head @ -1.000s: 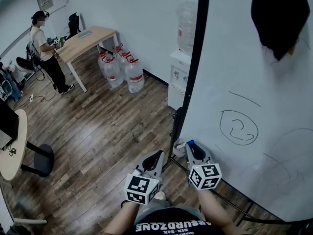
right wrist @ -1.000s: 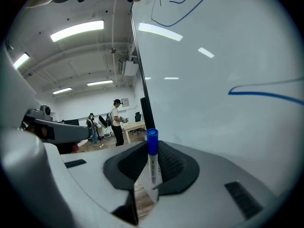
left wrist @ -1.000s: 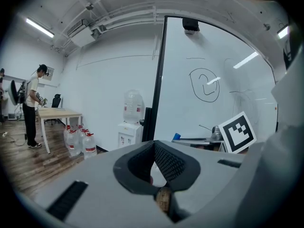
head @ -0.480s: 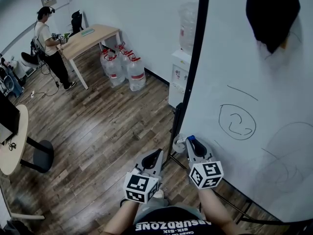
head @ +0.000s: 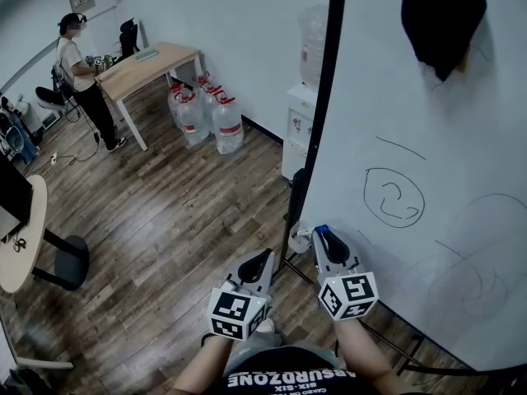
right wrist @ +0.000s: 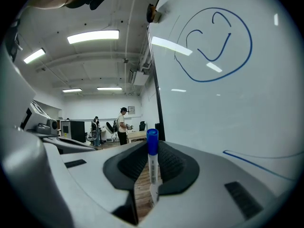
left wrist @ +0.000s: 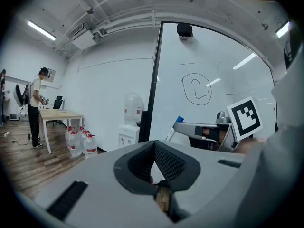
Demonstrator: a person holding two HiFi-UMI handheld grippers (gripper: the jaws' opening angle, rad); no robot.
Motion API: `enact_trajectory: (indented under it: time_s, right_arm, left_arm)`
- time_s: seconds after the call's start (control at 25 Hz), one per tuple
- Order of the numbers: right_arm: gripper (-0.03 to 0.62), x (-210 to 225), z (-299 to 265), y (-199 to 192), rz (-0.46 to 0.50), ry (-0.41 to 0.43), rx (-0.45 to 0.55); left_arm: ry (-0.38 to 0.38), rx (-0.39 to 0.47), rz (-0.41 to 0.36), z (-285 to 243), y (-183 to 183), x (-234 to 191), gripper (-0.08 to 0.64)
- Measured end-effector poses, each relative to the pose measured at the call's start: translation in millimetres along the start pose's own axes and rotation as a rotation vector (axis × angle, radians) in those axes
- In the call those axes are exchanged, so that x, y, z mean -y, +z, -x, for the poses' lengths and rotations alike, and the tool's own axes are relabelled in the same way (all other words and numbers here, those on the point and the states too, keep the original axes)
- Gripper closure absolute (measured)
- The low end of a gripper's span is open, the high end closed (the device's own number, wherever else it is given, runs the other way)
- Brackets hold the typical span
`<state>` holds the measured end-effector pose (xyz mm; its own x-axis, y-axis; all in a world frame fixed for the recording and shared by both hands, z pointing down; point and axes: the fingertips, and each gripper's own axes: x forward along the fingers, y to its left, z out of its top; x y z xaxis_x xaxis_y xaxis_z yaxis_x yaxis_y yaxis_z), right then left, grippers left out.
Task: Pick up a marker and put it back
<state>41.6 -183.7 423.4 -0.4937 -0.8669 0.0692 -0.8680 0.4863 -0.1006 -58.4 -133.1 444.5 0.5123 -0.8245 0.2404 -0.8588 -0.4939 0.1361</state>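
While both devices are held low in front of the person, the right hand-held gripper [head: 323,239] is clamped on a slim white marker with a blue cap [head: 321,230]. In the right gripper view the marker [right wrist: 152,165] stands upright between the ribbed black pads, cap uppermost and clear above the jaw tips, barrel pinched on both sides. It sits just beside the lower left edge of the large white whiteboard [head: 428,138], by the board's black frame post [head: 317,138]. Whether the marker touches the board cannot be told.

Left hand-held gripper [head: 262,263]: the jaws are together at the tips with nothing between them, as the left gripper view [left wrist: 154,148] shows. It is held just left of the right one, over the brown wooden plank floor [head: 165,220].

On the board there is a drawn circle with a face in thin line [head: 394,196], with faint curved strokes toward the lower right corner. A black object [head: 442,15] hangs at the board's top edge.

Background: a white water dispenser with a clear bottle on top [head: 303,130] stands against the wall, left of the frame post. A cluster of clear water jugs with red caps [head: 206,118] sits on the floor. A light wooden tabletop on white legs [head: 152,60] stands at the far wall, and a person [head: 82,81] stands at its left end.
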Motion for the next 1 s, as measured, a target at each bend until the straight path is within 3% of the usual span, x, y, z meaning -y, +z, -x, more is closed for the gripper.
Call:
enact_trajectory:
  time_s: [1.0]
  right_arm:
    - [0.531,-17.1,67.6,36.9,-0.004,0.075,0.086]
  left_arm:
    - [0.027,0.043,0.013,20.3,0.8,36.2,0.552]
